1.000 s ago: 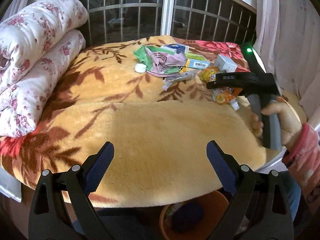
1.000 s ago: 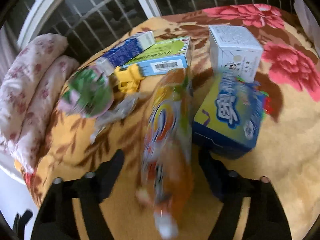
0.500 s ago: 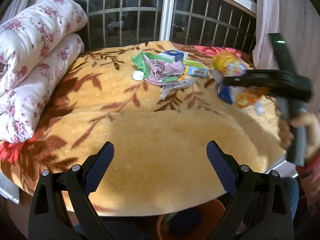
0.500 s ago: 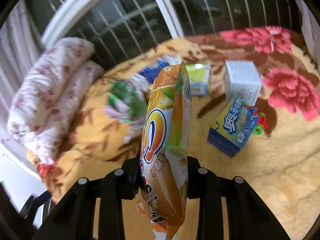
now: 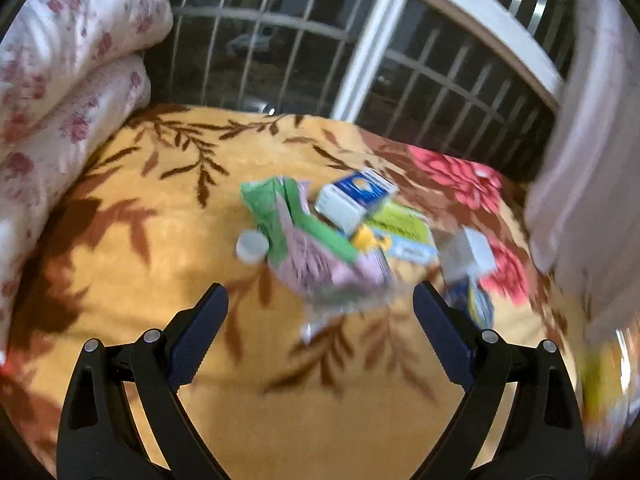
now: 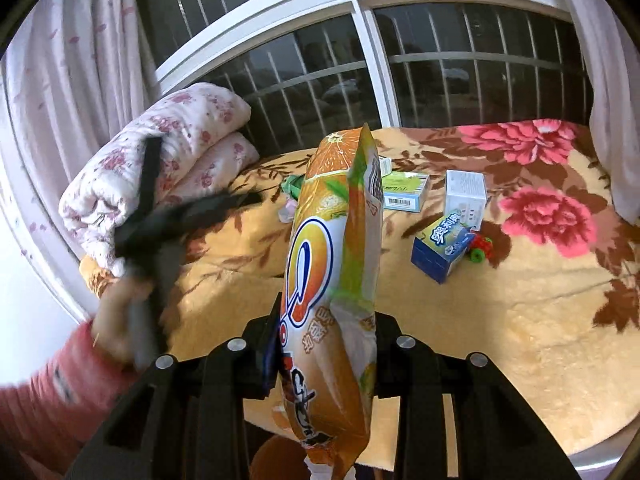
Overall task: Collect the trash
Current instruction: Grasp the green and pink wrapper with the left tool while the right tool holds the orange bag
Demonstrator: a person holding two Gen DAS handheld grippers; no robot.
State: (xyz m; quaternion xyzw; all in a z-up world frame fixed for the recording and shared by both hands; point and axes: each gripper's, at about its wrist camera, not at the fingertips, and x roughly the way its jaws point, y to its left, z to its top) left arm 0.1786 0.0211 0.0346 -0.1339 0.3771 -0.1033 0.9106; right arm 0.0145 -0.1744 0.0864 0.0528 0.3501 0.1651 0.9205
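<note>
Both wrist views face the window across the blanket (image 5: 120,264) — left seemingly nearer, blurred.

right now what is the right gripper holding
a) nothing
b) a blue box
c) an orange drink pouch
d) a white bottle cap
c: in the right wrist view the right gripper is shut on the orange drink pouch, lifted above the blanket, while the blue box lies on the blanket.

This is a home, probably a bedroom. A plush yellow blanket with brown leaves and red flowers (image 6: 520,320) covers the surface. A folded white quilt with pink flowers (image 6: 160,160) lies at its far left corner, below a white-framed barred window (image 6: 360,40) hung with pale pink curtains (image 6: 80,60). Small cardboard boxes (image 6: 464,196) litter the far edge.
</note>
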